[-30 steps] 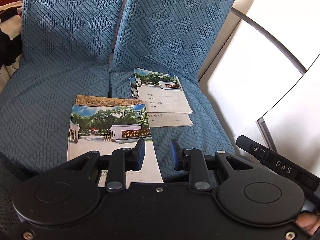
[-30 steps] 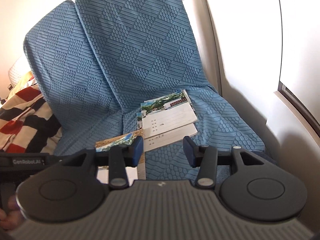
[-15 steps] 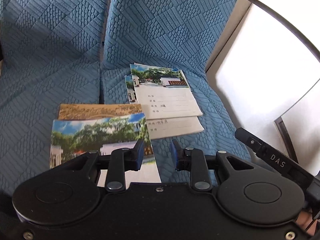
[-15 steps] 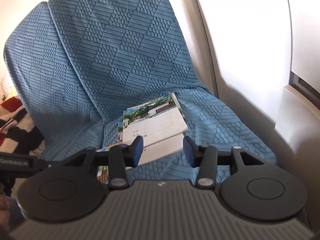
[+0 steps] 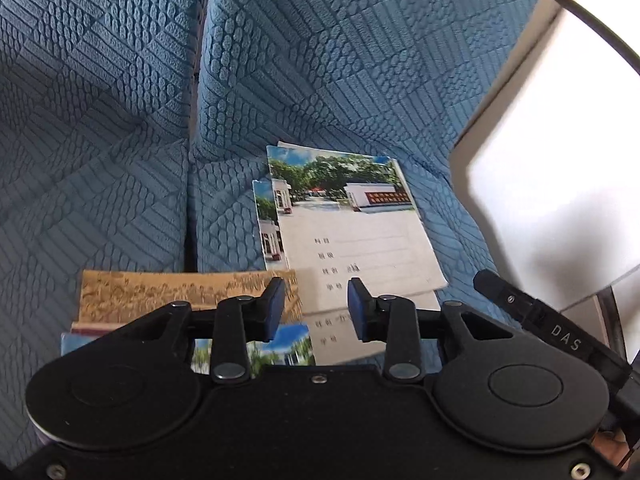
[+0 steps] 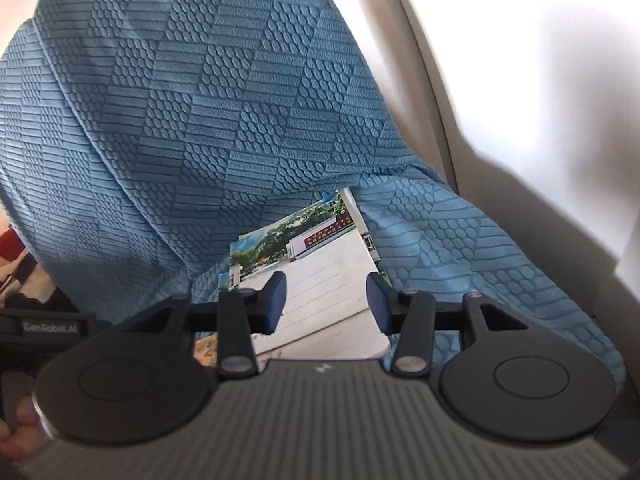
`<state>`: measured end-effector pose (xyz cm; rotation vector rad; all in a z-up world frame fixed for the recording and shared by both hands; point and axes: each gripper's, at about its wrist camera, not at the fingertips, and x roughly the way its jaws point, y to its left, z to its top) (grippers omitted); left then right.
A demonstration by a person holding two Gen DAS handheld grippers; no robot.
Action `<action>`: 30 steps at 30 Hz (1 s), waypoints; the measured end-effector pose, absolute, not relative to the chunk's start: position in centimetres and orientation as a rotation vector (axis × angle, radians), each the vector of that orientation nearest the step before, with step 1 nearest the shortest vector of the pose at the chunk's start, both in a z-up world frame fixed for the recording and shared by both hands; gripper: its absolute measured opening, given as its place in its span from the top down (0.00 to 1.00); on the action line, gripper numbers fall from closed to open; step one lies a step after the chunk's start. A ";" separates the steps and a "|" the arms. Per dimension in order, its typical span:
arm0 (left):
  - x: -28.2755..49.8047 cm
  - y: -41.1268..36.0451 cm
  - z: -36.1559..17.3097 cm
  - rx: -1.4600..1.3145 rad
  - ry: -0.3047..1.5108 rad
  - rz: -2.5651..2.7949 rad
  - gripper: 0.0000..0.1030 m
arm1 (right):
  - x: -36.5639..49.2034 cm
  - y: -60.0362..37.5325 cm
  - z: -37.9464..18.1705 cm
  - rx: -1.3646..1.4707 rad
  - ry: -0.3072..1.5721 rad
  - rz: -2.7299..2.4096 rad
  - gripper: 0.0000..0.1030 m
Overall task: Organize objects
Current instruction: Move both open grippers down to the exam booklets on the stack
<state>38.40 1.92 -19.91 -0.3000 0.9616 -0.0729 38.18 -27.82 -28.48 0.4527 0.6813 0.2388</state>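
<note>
Blue textured sofa cover (image 5: pixel 360 60) over two seat cushions and backrests; white wall panel (image 5: pixel 560 160) to the right of the seat.

Left tool (image 5: pixel 316 310): jaws opening, blue pads apart, nothing between them and nothing gripped. It hangs over the seat, angled down. Directly ahead of its fingertips lies the top exercise book (image 5: pixel 352 232), cover up, with a photo of a gate and trees above a white field of printed lines. It rests on a second, like book (image 5: pixel 266 220) that shows along its left and near edges. Ahead and left of the left finger lies a tan patterned book (image 5: pixel 160 292), flat on the seat. Another photo-cover book (image 5: pixel 288 344) overlaps its near edge and is mostly hidden under the tool body.

Right tool (image 6: pixel 326 302): jaws partly open, pads clear of everything, nothing held. The top exercise book (image 6: pixel 320 280) lies just ahead of and below its fingertips. A corner of the tan book (image 6: pixel 206 350) shows under its left finger. A hand (image 6: pixel 20 436) shows at the lower left edge.
</note>
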 end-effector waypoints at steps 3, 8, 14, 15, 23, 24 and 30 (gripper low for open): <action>40.5 2.2 -21.2 -0.311 0.984 -0.063 0.68 | 40.3 -27.5 -29.6 0.446 0.716 0.243 0.54; 43.9 2.4 -23.2 -0.309 1.009 -0.049 0.72 | 42.7 -26.4 -30.8 0.366 0.721 0.273 0.64; 46.9 3.8 -26.4 -0.426 1.093 -0.066 0.79 | 44.8 -25.3 -32.5 0.325 0.786 0.324 0.86; 47.2 4.1 -26.9 -0.457 1.109 -0.073 0.80 | 44.9 -25.2 -32.7 0.314 0.795 0.324 0.88; 48.9 5.6 -28.1 -0.610 1.139 -0.087 0.78 | 45.2 -25.4 -32.8 0.345 0.775 0.333 0.91; 49.1 5.9 -28.1 -0.635 1.148 -0.089 0.77 | 45.3 -25.4 -32.8 0.349 0.774 0.333 0.91; 49.1 7.1 -28.1 -0.680 1.143 -0.157 0.77 | 45.3 -25.4 -32.8 0.364 0.771 0.332 0.91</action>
